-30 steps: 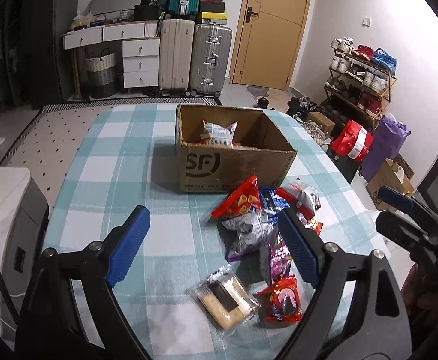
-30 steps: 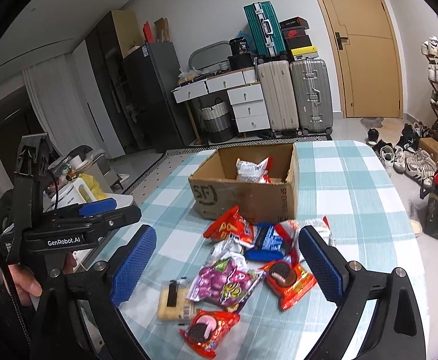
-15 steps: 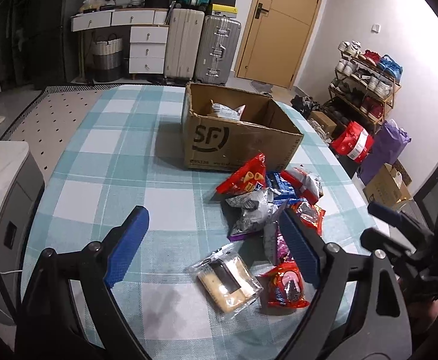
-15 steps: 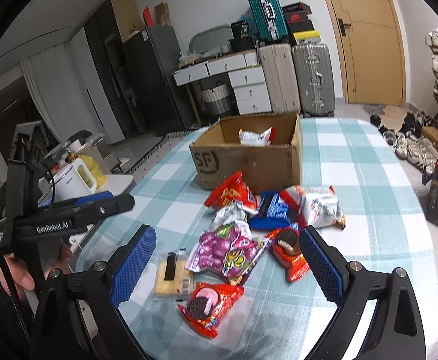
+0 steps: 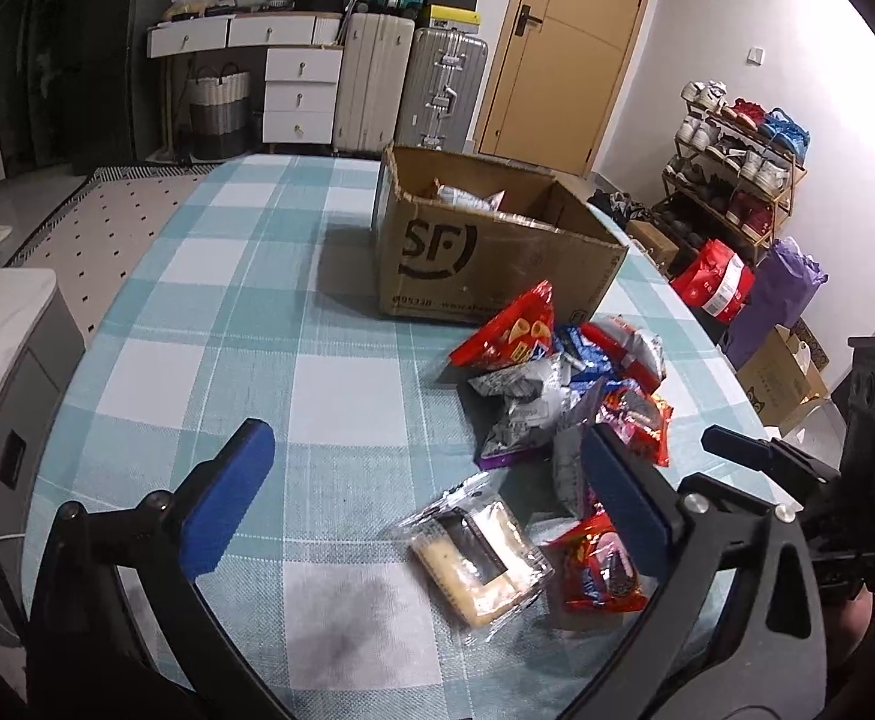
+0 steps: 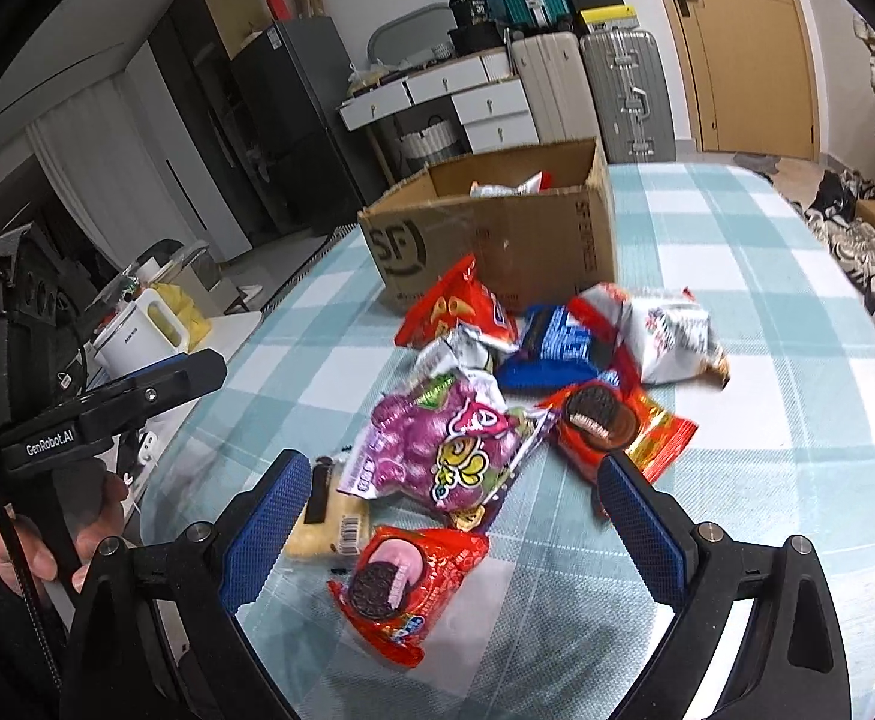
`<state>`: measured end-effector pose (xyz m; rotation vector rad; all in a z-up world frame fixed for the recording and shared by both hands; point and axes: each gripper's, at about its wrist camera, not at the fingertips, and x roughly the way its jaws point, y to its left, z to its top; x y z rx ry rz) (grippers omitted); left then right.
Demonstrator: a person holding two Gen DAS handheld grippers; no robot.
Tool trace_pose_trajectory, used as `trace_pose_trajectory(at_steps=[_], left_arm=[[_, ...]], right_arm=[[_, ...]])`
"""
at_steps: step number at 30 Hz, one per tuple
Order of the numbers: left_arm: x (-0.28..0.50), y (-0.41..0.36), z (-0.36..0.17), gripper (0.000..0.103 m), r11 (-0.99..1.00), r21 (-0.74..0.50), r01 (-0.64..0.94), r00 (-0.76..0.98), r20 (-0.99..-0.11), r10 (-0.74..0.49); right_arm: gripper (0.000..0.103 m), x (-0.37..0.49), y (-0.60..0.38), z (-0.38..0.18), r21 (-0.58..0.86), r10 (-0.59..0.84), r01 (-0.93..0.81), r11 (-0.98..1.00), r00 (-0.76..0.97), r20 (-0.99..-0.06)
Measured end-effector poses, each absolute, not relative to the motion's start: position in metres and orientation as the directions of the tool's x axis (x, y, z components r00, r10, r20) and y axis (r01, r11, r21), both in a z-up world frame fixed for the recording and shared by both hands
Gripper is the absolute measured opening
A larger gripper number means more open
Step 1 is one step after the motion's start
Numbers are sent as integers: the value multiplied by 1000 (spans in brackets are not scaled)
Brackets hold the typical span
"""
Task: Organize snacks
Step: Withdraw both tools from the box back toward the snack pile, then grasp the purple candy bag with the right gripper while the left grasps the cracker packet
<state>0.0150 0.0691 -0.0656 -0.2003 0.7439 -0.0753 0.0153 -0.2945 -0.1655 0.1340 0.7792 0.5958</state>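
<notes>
An open cardboard box [image 6: 497, 246] printed "SF" stands upright toward the far end of the table [image 6: 767, 360], with a white snack bag [image 6: 506, 185] inside it. Just in front of the box lies a loose heap of snacks: a red chip bag [image 6: 458, 312] leaning at the box's front wall, a blue cookie pack [image 6: 551, 339], a white and red bag [image 6: 659, 324], a silver bag [image 6: 458, 360], a purple candy bag [image 6: 449, 444] and a red cookie pack [image 6: 611, 426], several overlapping. Nearer the table's near edge lie a clear-wrapped yellow cake [image 5: 476, 561] and, just beside it, another red cookie pack [image 6: 407, 582], both flat.
</notes>
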Motion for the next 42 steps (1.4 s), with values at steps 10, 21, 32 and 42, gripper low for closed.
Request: trace_pose_trajectory(at_steps=[10,21,32,42], left_arm=[[26,71,-95,102,979,-204,-7,708,-692,-139],[38,76,-117,102,976,-217,-19,675,-723,-147],[42,74,-120,102,975,-223,-8,666,-728,-161],[34,77,-111,102,977,-215,-16,685,-714,-146]], right_arm=[[98,42,-287,-198,399,591,-445,802,490,-641],[98,74,-270,-216,446,623,-445,776,433,-652],[95,87,-250,-220,458,636,-453,765,417,-650],[51,86,-247,-224,522,684,-450,724,376,-625]])
